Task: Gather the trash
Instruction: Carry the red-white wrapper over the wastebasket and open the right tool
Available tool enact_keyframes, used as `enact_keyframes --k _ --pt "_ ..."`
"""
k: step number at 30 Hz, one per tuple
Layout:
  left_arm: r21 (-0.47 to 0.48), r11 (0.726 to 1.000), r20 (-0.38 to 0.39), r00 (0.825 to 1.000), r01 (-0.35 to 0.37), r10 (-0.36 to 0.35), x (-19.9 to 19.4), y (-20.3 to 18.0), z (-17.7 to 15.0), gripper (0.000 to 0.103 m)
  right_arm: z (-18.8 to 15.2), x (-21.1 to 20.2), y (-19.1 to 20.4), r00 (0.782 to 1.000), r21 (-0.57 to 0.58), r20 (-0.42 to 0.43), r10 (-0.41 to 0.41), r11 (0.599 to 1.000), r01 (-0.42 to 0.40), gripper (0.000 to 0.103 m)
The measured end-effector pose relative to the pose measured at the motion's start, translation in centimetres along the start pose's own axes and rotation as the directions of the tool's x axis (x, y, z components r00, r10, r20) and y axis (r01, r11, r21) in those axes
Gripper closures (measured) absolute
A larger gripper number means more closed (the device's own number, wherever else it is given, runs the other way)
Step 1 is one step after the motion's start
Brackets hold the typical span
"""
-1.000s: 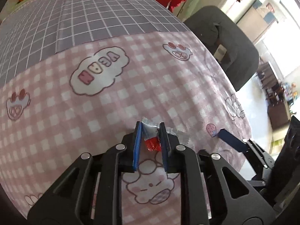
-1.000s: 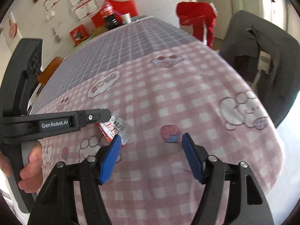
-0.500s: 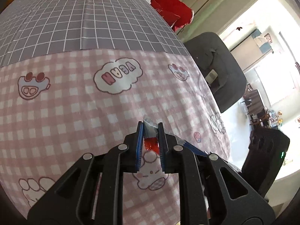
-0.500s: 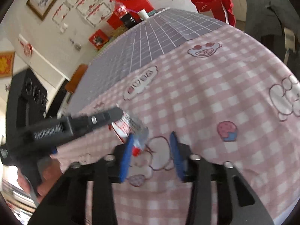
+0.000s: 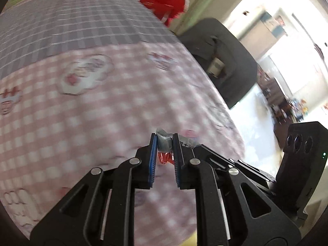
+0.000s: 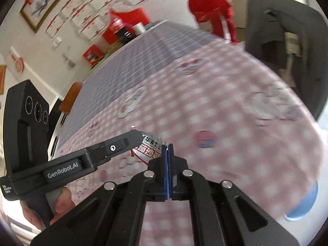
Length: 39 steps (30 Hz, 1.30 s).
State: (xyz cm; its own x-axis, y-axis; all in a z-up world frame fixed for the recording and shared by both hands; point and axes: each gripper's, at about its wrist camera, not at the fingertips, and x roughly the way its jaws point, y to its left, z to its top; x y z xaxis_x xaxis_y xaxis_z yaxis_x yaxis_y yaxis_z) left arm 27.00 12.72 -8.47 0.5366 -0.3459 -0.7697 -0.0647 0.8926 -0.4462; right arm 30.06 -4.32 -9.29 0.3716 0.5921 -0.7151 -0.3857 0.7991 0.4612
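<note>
In the left wrist view, the left tongs (image 5: 164,141) sit at lower centre, their blue pads clamped on a crumpled silver-and-red foil wrapper (image 5: 163,143), which pokes out above and below the pads. The wrapper is held above the surface (image 5: 102,106), which is covered by a pink-and-white checked cloth with cartoon prints; a grey grid-patterned cloth (image 5: 71,22) covers its far part at upper left. At the right edge of that frame the black body of the right tool shows.

In the right wrist view, the right tongs (image 6: 167,146) at lower centre have just been closing, and their blue pads now meet, pinching the right edge of the same wrapper (image 6: 148,148), whose printed red-and-white face shows just left of the pads. The left tool reaches in from the left, a person's hand (image 6: 55,205) gripping its handle at lower left. A dark grey chair (image 6: 287,37) stands at upper right, a red bag (image 6: 213,10) beside it.
</note>
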Motion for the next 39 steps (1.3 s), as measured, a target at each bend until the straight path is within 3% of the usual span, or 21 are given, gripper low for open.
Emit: enact_keyframes --k 9,15,21,30,35,37,38,39 --pt "0.182 0.978 -0.085 0.993 0.098 -0.083 4.5 -10.1 -1.5 0.088 -1.9 -7.1 -7.5 0.981 0.140 0.100 -0.164 0.979 0.150 0.101" --pt "0.293 0.940 -0.158 0.978 0.175 -0.133 7.6 -17.6 -3.6 0.087 -4.1 -12.4 -13.3 0.960 0.247 0.142 -0.241 0.948 0.202 0.101" --pt "0.395 0.885 -0.239 0.958 0.246 -0.159 11.4 -25.2 -6.4 0.087 -7.0 -17.4 -18.9 0.925 0.355 0.166 -0.342 0.896 0.268 0.101" --pt "0.467 0.828 -0.392 0.912 0.310 -0.120 18.9 -32.9 -11.3 0.085 -12.0 -21.7 -27.5 0.885 0.522 0.106 -0.454 0.783 0.339 0.101" --pt "0.503 0.809 -0.434 0.898 0.305 -0.069 22.4 -35.5 -13.2 0.084 -14.2 -22.4 -30.9 0.876 0.572 0.077 -0.477 0.740 0.353 0.101" --pt "0.533 0.802 -0.430 0.903 0.270 -0.018 23.9 -36.0 -13.8 0.077 -14.6 -22.4 -32.1 0.874 0.582 0.079 -0.480 0.733 0.351 0.096" --pt "0.546 0.803 -0.420 0.907 0.239 0.015 24.8 -35.9 -13.7 0.062 -14.6 -22.2 -32.9 0.875 0.569 0.082 -0.477 0.743 0.352 0.092" --pt "0.556 0.809 -0.394 0.918 0.189 0.056 25.6 -35.9 -13.7 0.051 -14.7 -22.0 -33.5 0.866 0.569 0.063 -0.496 0.731 0.377 0.079"
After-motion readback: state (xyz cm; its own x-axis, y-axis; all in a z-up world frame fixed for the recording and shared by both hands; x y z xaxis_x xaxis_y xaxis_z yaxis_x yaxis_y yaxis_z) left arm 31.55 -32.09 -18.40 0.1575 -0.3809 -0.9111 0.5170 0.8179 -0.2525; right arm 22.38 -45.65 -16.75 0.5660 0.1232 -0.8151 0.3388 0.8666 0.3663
